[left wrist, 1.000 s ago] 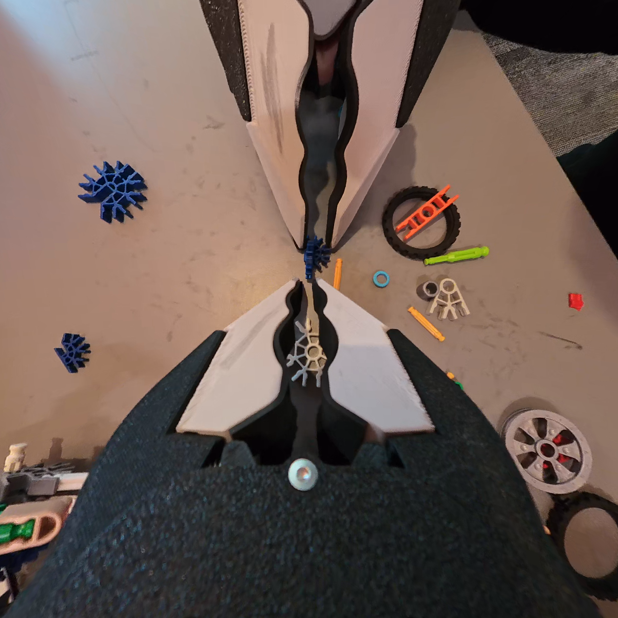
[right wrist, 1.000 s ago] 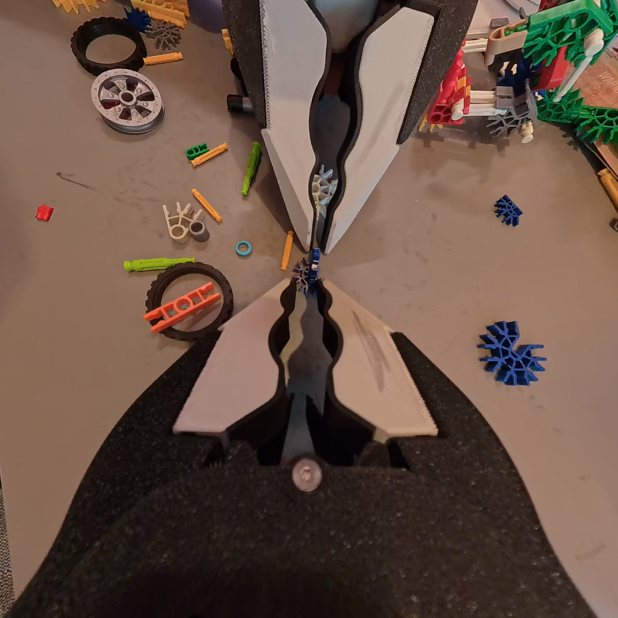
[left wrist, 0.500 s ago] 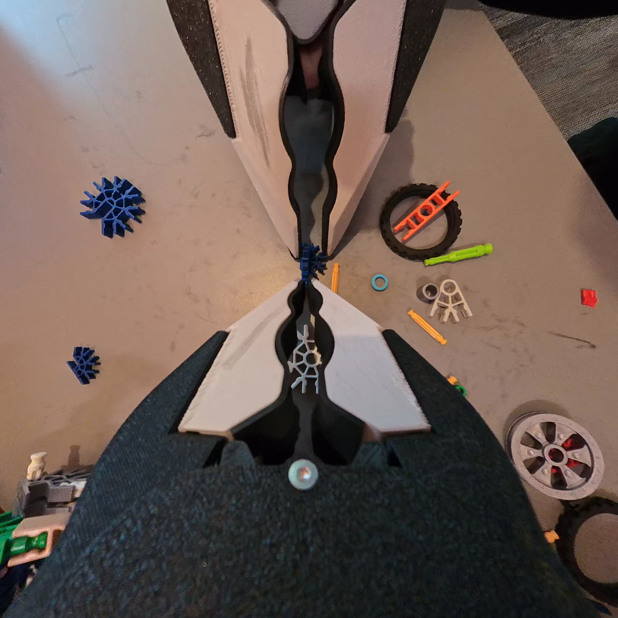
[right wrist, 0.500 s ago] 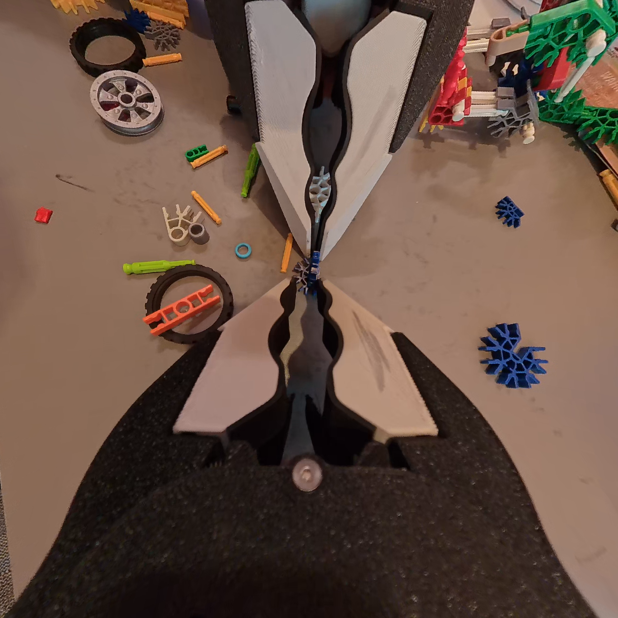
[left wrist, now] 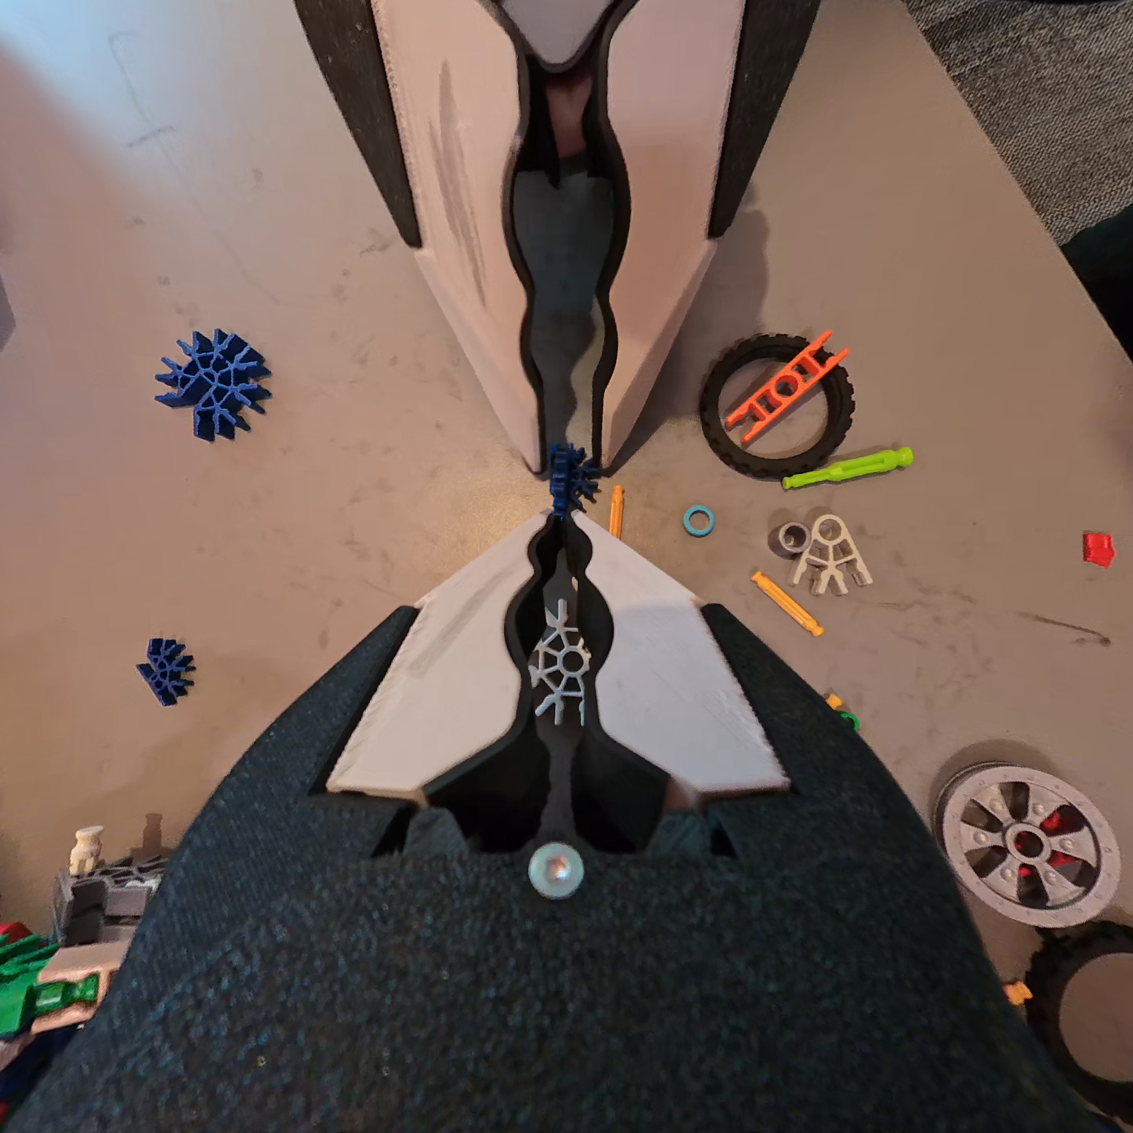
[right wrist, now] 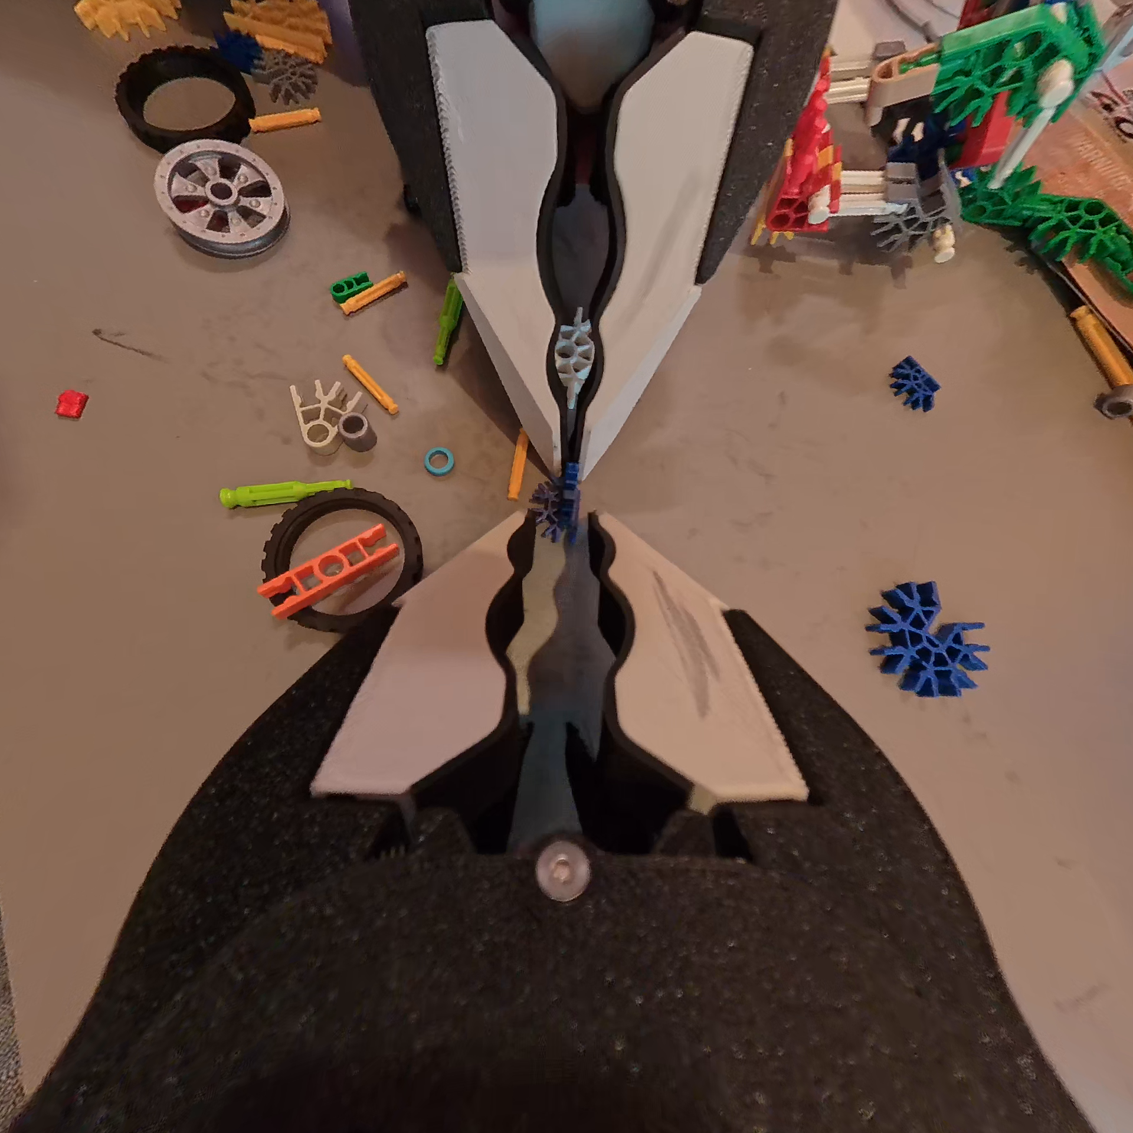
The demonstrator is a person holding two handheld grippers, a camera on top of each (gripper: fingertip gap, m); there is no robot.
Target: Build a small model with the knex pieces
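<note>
My left gripper [left wrist: 559,532] pinches a pale grey plastic snowflake connector [left wrist: 561,665]; my right gripper [right wrist: 556,521] pinches a small blue toothed plastic connector [right wrist: 559,504]. Tips nearly touching, any skew may pop one piece loose.

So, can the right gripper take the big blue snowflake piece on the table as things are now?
Probably not yet. The right gripper is shut on a small blue connector. The table around the big blue snowflake piece looks clear.

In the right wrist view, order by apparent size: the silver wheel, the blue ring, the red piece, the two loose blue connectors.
1. silver wheel
2. large blue connector
3. small blue connector
4. blue ring and red piece: look alike, so unranked.
</note>
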